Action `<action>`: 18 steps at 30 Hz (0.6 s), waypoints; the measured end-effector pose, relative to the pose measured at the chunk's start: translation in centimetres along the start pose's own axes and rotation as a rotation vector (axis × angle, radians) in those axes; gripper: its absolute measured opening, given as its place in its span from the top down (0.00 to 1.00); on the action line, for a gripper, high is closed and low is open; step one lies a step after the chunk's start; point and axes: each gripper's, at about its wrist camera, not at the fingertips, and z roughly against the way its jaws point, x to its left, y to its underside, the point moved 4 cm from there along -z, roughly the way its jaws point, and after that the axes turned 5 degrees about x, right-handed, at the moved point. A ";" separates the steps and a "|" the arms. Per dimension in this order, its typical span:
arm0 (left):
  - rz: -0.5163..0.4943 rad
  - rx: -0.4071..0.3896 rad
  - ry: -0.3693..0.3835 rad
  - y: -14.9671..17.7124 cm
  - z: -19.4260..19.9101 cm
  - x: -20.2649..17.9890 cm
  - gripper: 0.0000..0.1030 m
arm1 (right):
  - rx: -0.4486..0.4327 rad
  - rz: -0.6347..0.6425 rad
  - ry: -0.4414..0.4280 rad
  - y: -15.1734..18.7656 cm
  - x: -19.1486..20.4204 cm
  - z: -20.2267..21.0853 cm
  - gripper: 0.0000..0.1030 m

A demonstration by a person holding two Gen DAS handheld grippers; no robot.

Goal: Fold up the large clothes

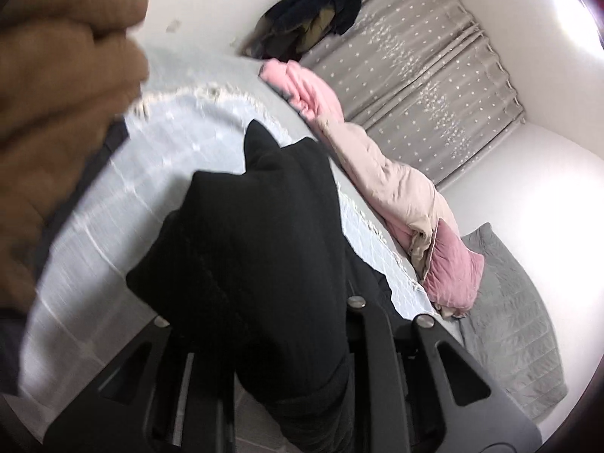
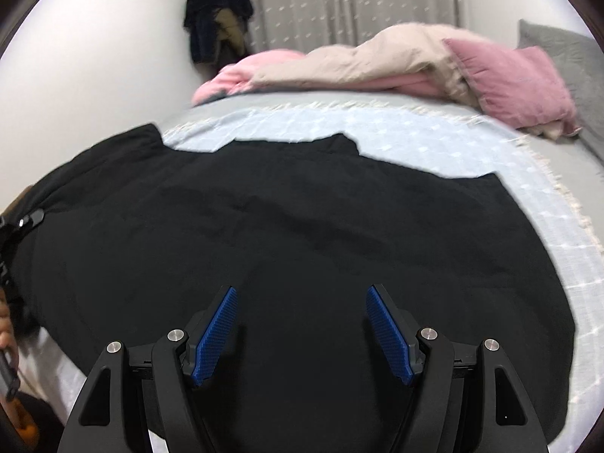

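A large black garment (image 2: 287, 226) lies spread across the pale blue blanket (image 2: 434, 139) on the bed. My right gripper (image 2: 302, 324) is open just above its near part, blue pads (image 2: 217, 336) wide apart and empty. My left gripper (image 1: 264, 324) is shut on a bunched part of the black garment (image 1: 256, 226) and holds it lifted over the blanket (image 1: 151, 173); the cloth hides its fingertips. The left gripper also shows at the left edge of the right wrist view (image 2: 26, 222), at the garment's left side.
A pink and beige duvet (image 2: 358, 64) and a pink pillow (image 2: 521, 79) lie along the bed's far side, with a grey pillow (image 2: 566, 53) to the right. Dark clothes (image 2: 215, 15) hang on the wall by the grey curtain (image 2: 339, 0). A brown sleeve (image 1: 56, 94) fills the left wrist view's left.
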 end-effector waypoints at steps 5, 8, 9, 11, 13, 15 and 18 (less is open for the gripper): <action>-0.268 -0.055 0.037 1.1 0.8 -8.1 0.78 | 0.172 -0.006 -0.120 1.4 1.3 -5.3 0.30; -0.455 -0.057 0.097 3.5 0.9 -15.1 0.78 | 0.157 0.012 -0.138 0.8 1.0 -6.1 0.30; -0.513 -0.039 0.127 4.6 0.6 -17.6 0.78 | 0.159 -0.001 -0.162 0.6 0.6 -6.1 0.30; -0.593 0.005 0.180 6.8 -0.3 -21.4 0.78 | 0.173 -0.030 -0.213 0.5 -0.2 -5.7 0.30; -0.672 0.076 0.228 9.7 -1.9 -24.9 0.77 | 0.197 -0.105 -0.295 -0.1 -2.4 -4.5 0.30; -0.742 0.144 0.262 12.8 -3.3 -26.9 0.75 | 0.162 -0.198 -0.336 -0.8 -5.6 -2.7 0.30; -0.819 0.286 0.303 18.0 -6.2 -27.9 0.71 | 0.069 -0.354 -0.312 -0.9 -12.2 0.4 0.30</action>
